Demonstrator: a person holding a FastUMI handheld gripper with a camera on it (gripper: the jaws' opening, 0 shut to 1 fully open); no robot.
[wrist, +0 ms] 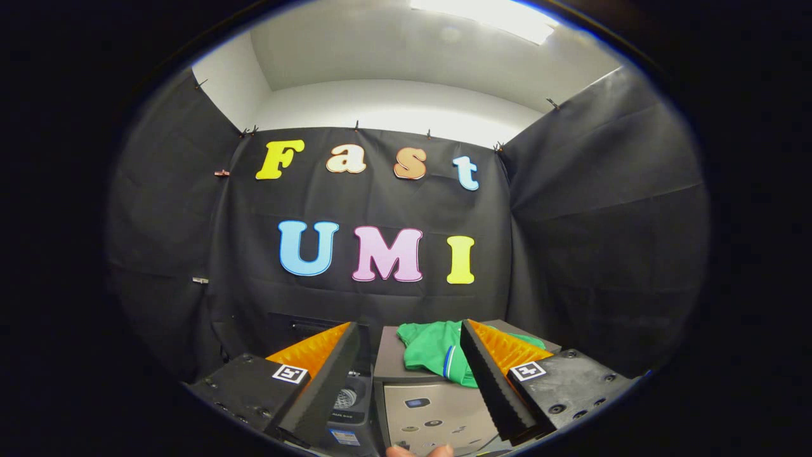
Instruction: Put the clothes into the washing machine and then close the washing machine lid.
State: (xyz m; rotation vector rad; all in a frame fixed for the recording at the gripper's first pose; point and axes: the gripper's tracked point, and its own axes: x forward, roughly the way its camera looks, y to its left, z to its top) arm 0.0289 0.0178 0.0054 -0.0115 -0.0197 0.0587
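In the gripper view, the gripper [415, 387] is hovering with its two fingers spread wide apart, nothing sitting between them and nothing pressing on either pad; the left finger [323, 387] and the right finger [491, 381] are both angling inward toward the far end. Beyond and between the fingers, a green garment [434, 352] with a striped collar is lying crumpled on top of a grey box-like unit [438, 412], one edge of the cloth drooping over the unit's front face; the right finger is crossing in front of the garment's right part, while the rest of it is showing in the gap between the fingers, nearer the right one; whether the finger is touching the cloth cannot be told. Just left of the grey unit, partly hidden behind the left finger, the washing machine [346, 406] is showing a dark opening with a perforated drum inside. At the near edge, below the fingers, fingertips of a person's hand [419, 451] are peeking into sight. Black cloth is hanging behind everything.
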